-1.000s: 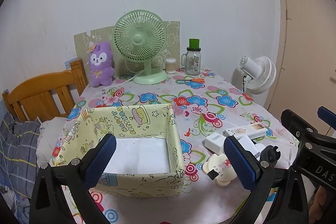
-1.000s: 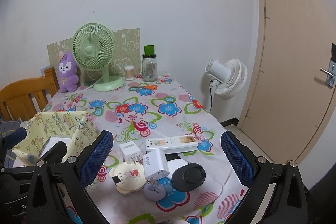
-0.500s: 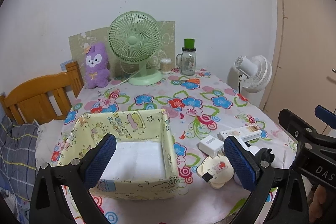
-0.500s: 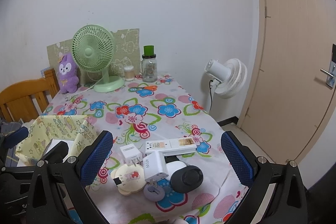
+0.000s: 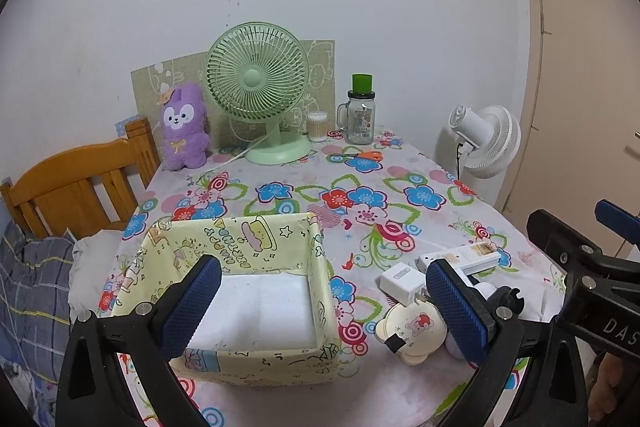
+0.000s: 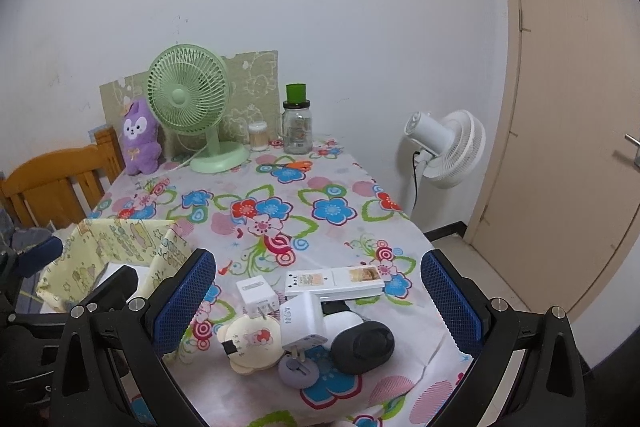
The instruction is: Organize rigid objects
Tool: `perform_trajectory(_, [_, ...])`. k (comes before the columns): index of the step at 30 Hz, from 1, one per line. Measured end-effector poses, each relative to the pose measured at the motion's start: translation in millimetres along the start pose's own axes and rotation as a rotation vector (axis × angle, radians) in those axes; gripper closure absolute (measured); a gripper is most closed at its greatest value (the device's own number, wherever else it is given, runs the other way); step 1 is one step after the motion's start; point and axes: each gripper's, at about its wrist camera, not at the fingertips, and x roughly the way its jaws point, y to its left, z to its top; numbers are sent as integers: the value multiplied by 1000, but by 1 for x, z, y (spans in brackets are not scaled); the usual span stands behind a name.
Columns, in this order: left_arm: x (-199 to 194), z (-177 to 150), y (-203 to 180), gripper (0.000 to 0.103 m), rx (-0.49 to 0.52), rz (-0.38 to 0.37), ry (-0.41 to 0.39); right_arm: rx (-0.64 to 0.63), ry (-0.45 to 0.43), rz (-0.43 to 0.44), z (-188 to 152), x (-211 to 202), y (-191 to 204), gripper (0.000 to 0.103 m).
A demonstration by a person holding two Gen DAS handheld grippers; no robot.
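A yellow cartoon-print fabric box [image 5: 248, 239] with a white bottom stands at the table's front left; it also shows in the right wrist view [image 6: 108, 243]. A pile of small rigid items lies to its right: a white power strip [image 6: 334, 281], a small white charger [image 6: 256, 291], a larger white plug adapter [image 6: 302, 319], a cream bear-shaped gadget [image 6: 252, 343], a black oval device [image 6: 362, 347] and a grey disc [image 6: 296, 373]. My left gripper [image 5: 320, 311] is open above the box's front. My right gripper [image 6: 318, 301] is open above the pile, empty.
A green desk fan [image 5: 258, 83], a purple plush [image 5: 184, 127], a glass jar with a green lid [image 5: 360, 117], a cotton swab tub [image 5: 317, 126] and orange scissors [image 5: 362, 155] sit at the back. A wooden chair [image 5: 76, 179] stands left, a white floor fan [image 6: 444, 143] right.
Both grippers have drawn back and risen a little from the table; box and pile look smaller and farther. Both stay open and empty. Nothing on the table has moved.
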Motion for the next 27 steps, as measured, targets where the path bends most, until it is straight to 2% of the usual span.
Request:
perform_trajectory(14, [11, -1, -13, 0, -14, -29, 20, -4, -2, -11, 0, 5, -8, 0])
perform_trajectory(27, [29, -16, -62, 0, -1, -95, 51, -28, 16, -52, -12, 23, -37, 0])
